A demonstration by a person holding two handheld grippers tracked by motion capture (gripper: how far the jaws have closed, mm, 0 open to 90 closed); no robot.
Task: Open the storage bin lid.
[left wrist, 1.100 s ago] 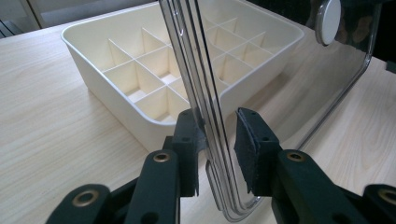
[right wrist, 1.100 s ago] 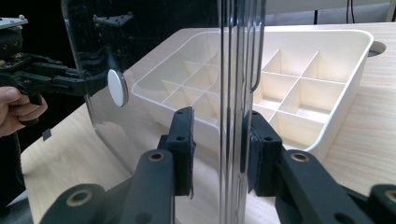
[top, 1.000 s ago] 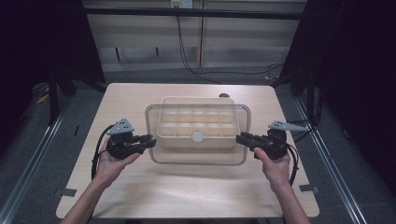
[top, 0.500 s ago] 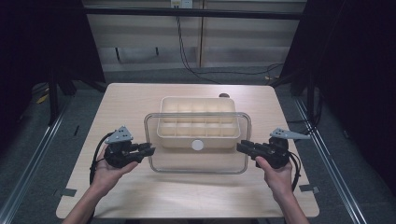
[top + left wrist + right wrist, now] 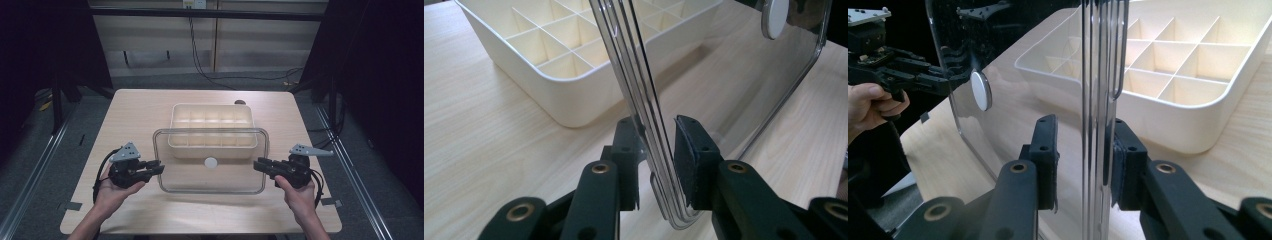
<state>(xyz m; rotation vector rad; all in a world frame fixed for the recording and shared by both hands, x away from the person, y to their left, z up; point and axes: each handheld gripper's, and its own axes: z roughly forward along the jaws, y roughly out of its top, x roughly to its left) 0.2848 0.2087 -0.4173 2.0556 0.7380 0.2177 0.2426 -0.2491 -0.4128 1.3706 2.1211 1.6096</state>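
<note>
Lid (image 5: 210, 167) edges between both grippers' jaws

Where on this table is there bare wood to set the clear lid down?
Bare wood lies along the light wooden table's left and right sides, beside the cream compartment tray, and along the near edge. The middle is crowded: the clear plastic lid sits gripped between the left gripper and right gripper.
</note>
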